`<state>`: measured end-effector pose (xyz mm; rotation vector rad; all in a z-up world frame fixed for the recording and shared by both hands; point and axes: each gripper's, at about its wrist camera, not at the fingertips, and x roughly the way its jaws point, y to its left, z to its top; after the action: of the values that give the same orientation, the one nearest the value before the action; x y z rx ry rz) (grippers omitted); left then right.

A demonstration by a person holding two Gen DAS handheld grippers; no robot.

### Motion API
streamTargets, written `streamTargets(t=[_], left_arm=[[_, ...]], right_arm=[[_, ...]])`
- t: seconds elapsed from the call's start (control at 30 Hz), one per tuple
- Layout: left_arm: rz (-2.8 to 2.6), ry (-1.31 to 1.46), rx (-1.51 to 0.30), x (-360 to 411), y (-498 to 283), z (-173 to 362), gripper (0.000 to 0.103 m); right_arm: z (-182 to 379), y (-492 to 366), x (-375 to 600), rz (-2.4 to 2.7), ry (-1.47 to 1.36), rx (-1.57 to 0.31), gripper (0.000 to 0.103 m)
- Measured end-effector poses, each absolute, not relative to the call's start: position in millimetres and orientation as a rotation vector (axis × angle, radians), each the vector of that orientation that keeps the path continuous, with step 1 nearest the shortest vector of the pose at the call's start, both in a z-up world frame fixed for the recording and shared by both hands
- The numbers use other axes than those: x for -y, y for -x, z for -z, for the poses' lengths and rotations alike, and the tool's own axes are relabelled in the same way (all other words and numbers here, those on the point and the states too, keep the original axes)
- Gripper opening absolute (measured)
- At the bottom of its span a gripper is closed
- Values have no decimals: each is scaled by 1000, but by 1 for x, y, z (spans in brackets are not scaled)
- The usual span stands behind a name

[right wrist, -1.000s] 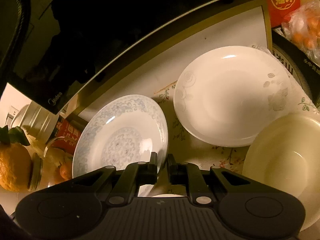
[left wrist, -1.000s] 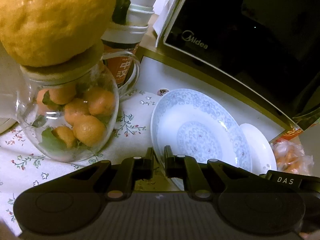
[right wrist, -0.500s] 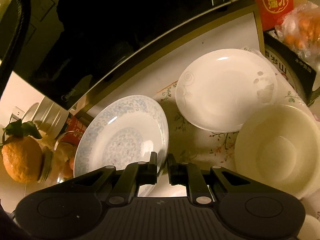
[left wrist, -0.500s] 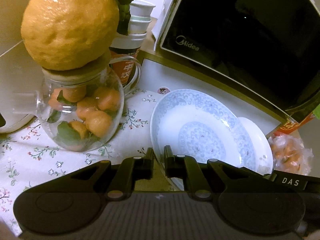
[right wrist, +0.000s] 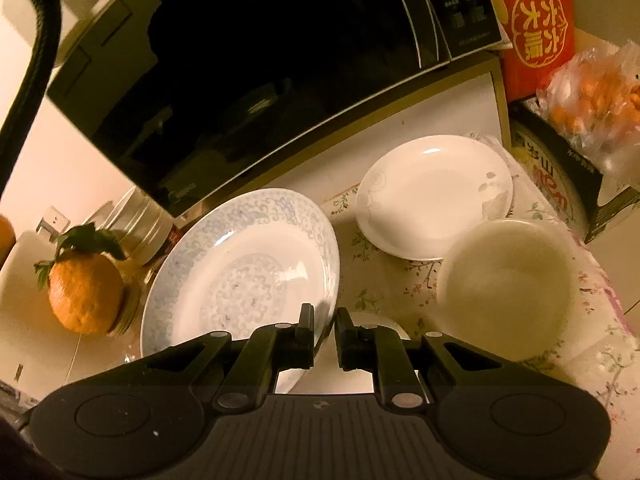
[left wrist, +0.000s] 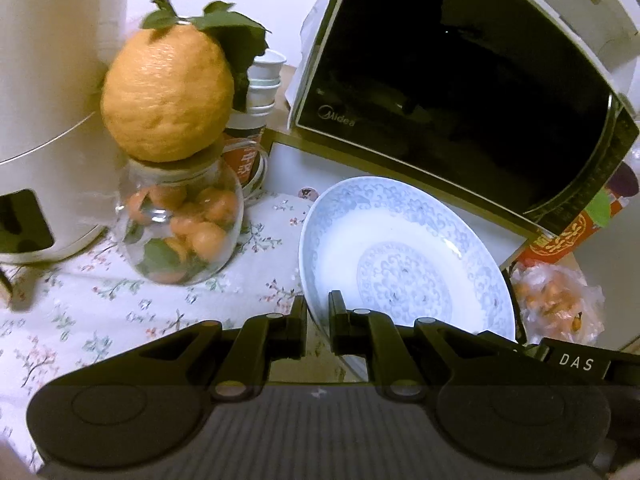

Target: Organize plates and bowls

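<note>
A blue-patterned plate (left wrist: 404, 256) is held up off the table by both grippers. My left gripper (left wrist: 318, 314) is shut on its left rim. My right gripper (right wrist: 324, 332) is shut on its right rim, where the plate also shows in the right wrist view (right wrist: 240, 272). A plain white plate (right wrist: 434, 196) lies on the floral tablecloth (right wrist: 384, 280) to the right. A cream bowl (right wrist: 506, 276) sits in front of that plate. A small white dish edge (right wrist: 376, 320) shows just behind the right fingers.
A black Midea microwave (left wrist: 452, 80) stands close behind. A glass jar of small oranges (left wrist: 180, 224) with a large citrus fruit (left wrist: 168, 92) on top stands left, by a white appliance (left wrist: 44, 100). A red box (right wrist: 532, 20) and a bag of oranges (right wrist: 596, 100) are right.
Both grippers have risen and pulled back with the blue-patterned plate. The jar, the white plate and the bowl now look smaller and farther away.
</note>
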<state>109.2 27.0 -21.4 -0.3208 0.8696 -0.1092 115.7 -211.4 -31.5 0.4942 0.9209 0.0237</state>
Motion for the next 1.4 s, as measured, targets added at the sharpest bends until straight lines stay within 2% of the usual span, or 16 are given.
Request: streamTargets(t=[0.6,0.93,1.4], left_arm=[[79,286,-801,-53,4,-15,10],[39,241,-831,-64,50,-4,10],[20,275,-917,-84,66,21,11]], right_arm=[[-19,-19,187,-126,-441,-870,13],[-6,30,174,-168,-415,-927,13],[16,51,160,-225,-349,-1011,15]])
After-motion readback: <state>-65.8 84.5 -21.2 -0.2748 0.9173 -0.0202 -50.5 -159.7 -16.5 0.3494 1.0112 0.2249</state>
